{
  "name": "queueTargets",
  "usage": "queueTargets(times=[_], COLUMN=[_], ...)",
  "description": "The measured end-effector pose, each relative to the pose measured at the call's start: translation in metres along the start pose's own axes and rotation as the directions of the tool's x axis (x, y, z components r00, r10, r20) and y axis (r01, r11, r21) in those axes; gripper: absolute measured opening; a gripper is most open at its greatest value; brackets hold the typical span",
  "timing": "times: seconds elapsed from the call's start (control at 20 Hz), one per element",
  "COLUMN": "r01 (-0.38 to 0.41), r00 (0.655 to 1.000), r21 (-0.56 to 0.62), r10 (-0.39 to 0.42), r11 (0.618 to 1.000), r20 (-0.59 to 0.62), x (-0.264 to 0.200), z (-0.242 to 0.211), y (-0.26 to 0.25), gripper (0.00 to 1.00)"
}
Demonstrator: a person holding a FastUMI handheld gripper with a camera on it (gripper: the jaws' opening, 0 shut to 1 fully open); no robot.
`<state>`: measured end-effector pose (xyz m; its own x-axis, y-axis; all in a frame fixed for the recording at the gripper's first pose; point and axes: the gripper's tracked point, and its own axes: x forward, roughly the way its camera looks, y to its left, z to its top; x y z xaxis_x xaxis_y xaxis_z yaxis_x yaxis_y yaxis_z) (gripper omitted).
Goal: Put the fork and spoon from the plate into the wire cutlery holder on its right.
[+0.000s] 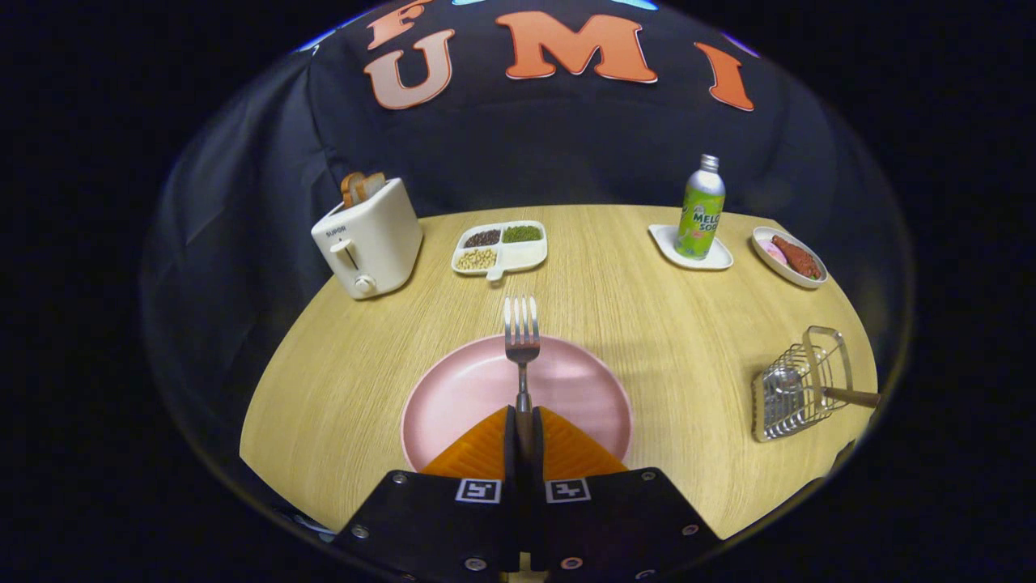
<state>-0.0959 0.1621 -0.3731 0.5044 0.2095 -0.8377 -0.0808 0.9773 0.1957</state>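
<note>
Fork (522, 340): clamped between the jaws by its handle, tines pointing straight ahead and away from the gripper (524, 441).
Jaws: closed on the fork handle, both orange fingers (477, 449) pressing from either side; only a thin gap where the handle sits.
Fork axis: long axis runs in line with the fingers, head sticking out well beyond the fingertips.
Fork height: looks lifted off the plate (453, 397) rather than resting on it, but I can't be sure from this angle.
Plate: pink, directly under and ahead of the jaws, nothing else visible on the bare part of it.
Holder (797, 389): wire cutlery holder sits on the table (647, 324) well to the right of the plate, near the table's right edge.
Spoon (809, 393): bowl shows through the wire and its brown handle pokes out to the right, so it's already in the holder, by my read.
Key relation: holder lies off to the right of the jaws, well apart from the fork; the fork axis points forward, not toward the holder.
Next move, my call: swing right over the holder, then tip the fork so it drops in lengthwise.
Risk: tines or handle catching the wire rim or knocking the spoon.
Other stuff: toaster (368, 239), divided dish (502, 247), bottle (701, 209) at the far side, clear of the path.
</note>
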Motion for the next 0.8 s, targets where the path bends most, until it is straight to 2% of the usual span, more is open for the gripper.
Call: queueTargets(times=[0.25, 0.4, 0.8], r01=[0.057, 0.122, 0.239], r00=[0.995, 0.982, 0.954], r21=[0.03, 0.029, 0.109], r10=[-0.059, -0.125, -0.255], r11=[0.998, 0.992, 0.965], r20=[0.081, 0.139, 0.159], x=[-0.039, -0.065, -0.108], z=[0.023, 0.039, 0.046], y=[-0.052, -0.096, -0.185], gripper=[0.06, 0.05, 0.05])
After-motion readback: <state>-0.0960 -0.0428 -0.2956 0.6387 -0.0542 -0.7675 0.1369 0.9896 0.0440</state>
